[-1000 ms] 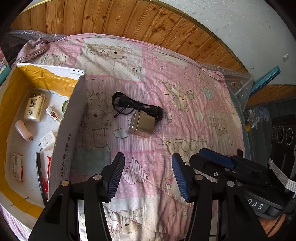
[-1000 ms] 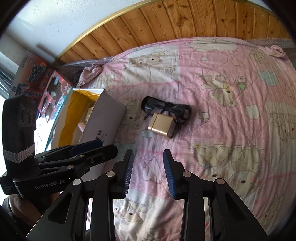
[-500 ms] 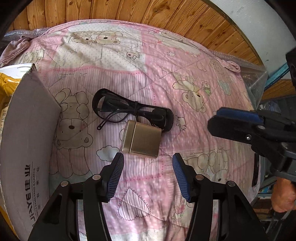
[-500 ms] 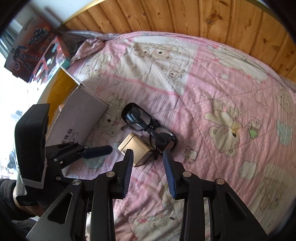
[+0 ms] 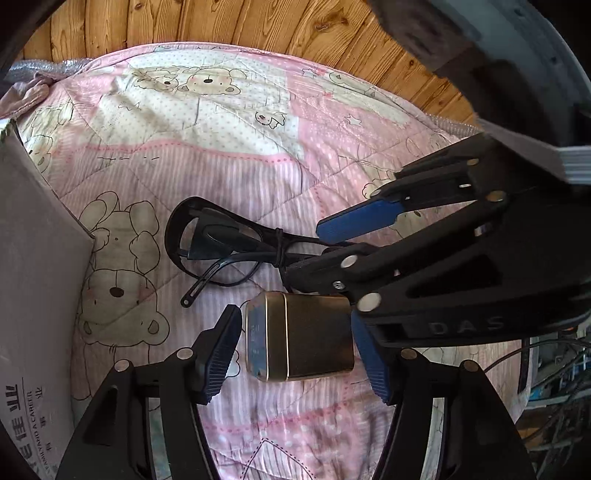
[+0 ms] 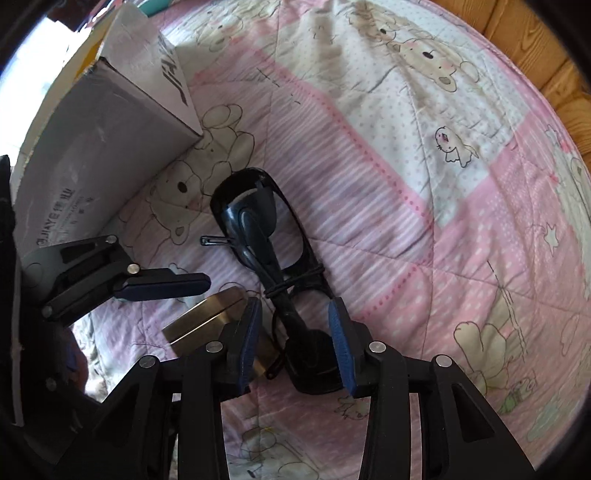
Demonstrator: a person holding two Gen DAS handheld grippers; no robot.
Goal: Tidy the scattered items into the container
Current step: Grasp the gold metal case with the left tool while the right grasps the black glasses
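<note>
Two items lie loose on the bedding, neither in the container yet. The landmark is the grey cardboard box with printed lettering (image 5: 33,280), whose outer wall stands at the left edge of the left wrist view; its inside is not visible, so what it holds cannot be told.

The small brass-coloured metal case with a rectangular body (image 5: 299,336) lies on the quilt to the right of the box, well clear of its wall. The left gripper (image 5: 295,347) brackets it: one blue pad on each side, jaws spread, the pads very close to the case ends. Whether they already touch is unclear; I judge no grip is made yet.

The black-framed glasses, folded and tied round with a thin black cord (image 5: 229,243), lie just beyond the case, a little farther from the box. The right gripper (image 6: 295,332) is over them with jaws apart, straddling the bundled temple end (image 6: 295,317). It is not clamped.

Judgement: both items are at the approach-to-grasp step; closing, lifting and carrying across to the box are all left.

Surface: a soft pink and white quilt printed with teddy bears (image 5: 207,140), creased, likely to give under a pressing finger. Beyond it runs a varnished wooden board wall (image 5: 236,22). Clutter shows at the far right of the left wrist view, too blurred to name.
</note>
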